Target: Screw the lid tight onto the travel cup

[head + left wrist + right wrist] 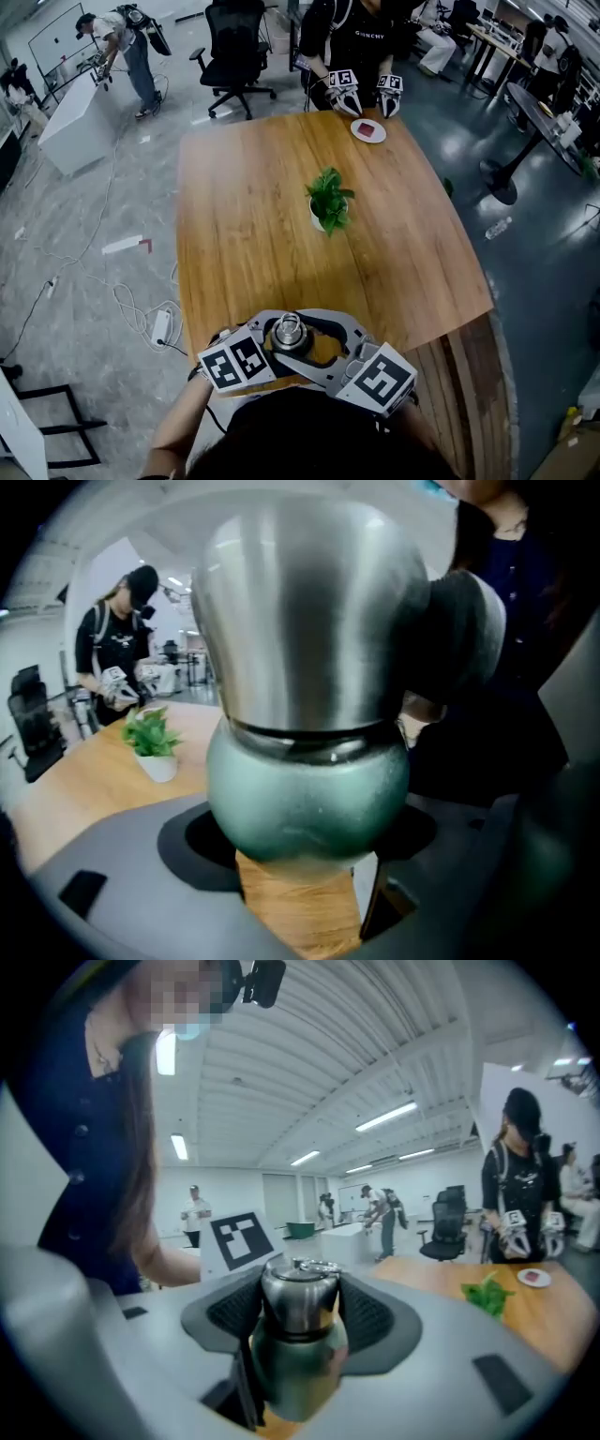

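While the travel cup (289,334) is upright at the wooden table's (253,216) near edge, the left gripper (306,829) is clamped round its rounded green body; the right gripper (298,1312) pinches the brushed-steel lid (300,1290) on top; a dark seam divides steel from green.

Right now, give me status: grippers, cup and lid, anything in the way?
Left gripper clamped on travel cup body. Right gripper closed on steel lid, lid seated on cup. Potted plant mid-table, clear of the work.
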### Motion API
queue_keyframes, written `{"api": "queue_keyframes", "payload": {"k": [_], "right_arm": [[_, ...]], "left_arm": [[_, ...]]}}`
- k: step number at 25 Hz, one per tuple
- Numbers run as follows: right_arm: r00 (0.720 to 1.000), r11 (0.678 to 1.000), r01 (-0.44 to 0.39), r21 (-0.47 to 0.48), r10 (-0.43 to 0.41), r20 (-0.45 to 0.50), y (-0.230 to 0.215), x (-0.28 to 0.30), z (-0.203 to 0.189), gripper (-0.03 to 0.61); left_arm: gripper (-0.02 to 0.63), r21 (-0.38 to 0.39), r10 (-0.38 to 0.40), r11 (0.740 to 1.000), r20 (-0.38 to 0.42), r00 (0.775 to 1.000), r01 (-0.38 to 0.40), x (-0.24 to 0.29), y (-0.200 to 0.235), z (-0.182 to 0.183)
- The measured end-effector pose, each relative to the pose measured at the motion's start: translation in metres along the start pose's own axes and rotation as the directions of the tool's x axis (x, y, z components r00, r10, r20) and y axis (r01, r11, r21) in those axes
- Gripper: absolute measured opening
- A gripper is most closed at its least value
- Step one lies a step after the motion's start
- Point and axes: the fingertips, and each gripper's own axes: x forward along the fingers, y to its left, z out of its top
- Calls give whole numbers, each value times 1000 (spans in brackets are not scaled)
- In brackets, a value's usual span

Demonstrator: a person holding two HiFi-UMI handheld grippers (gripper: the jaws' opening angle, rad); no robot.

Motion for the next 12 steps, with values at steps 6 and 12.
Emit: {"api": "queue_keyframes", "payload": {"k": [6,12], "right_arm": [[991,992,124,4,-124,55,-12,4,8,265],[979,979,-203,32,203,11,20,-4,2,272]], "left_arm": [[387,-99,235,966,-28,972,-237,-8,31,0],[387,58,-167,984,9,986,166,-5,-30,-1]]}}
